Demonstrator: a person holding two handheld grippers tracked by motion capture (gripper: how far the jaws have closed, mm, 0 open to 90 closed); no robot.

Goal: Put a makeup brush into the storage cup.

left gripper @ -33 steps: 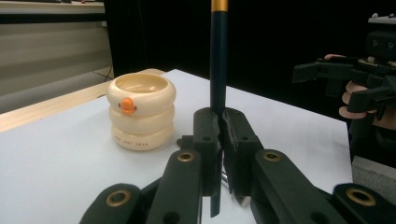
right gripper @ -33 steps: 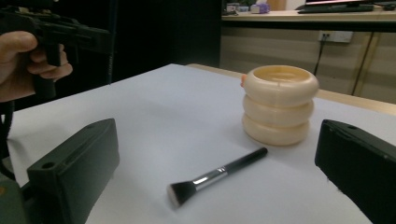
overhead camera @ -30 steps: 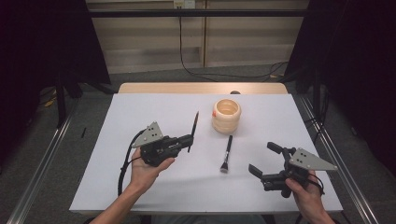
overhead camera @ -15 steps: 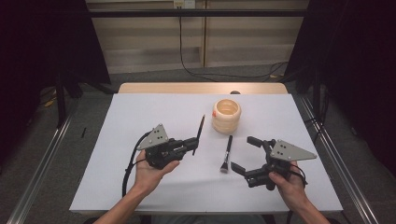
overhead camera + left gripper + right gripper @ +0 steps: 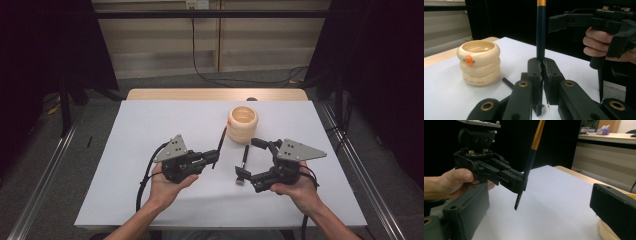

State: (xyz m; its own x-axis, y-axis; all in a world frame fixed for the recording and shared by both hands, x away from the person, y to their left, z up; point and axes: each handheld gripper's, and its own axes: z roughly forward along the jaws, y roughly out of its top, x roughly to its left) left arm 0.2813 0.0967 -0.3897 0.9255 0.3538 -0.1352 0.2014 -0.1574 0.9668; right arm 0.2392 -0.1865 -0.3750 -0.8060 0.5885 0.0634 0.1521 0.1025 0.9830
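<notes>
My left gripper (image 5: 214,158) (image 5: 542,67) is shut on a thin dark stick (image 5: 220,142) (image 5: 540,32) with a gold upper part, and the stick stands tilted above the table. A black brush (image 5: 246,150) lies flat on the white table, and its handle (image 5: 507,83) passes behind the left jaws. My right gripper (image 5: 248,162) (image 5: 539,205) is open, with one jaw on either side of that brush and no contact that I can see. A cream ringed cup (image 5: 242,123) (image 5: 478,62) with an orange dot stands just beyond both grippers.
The white sheet covers the table (image 5: 150,120), with bare wood at the far edge (image 5: 200,94). Metal rails (image 5: 45,175) run along both sides. In the right gripper view the left gripper (image 5: 506,176) and its stick (image 5: 529,167) are close ahead, with the cup (image 5: 605,231) at lower right.
The right gripper has moved left and slightly up, from the table's right side to the lying brush. The left gripper and its stick have drifted a little to the right.
</notes>
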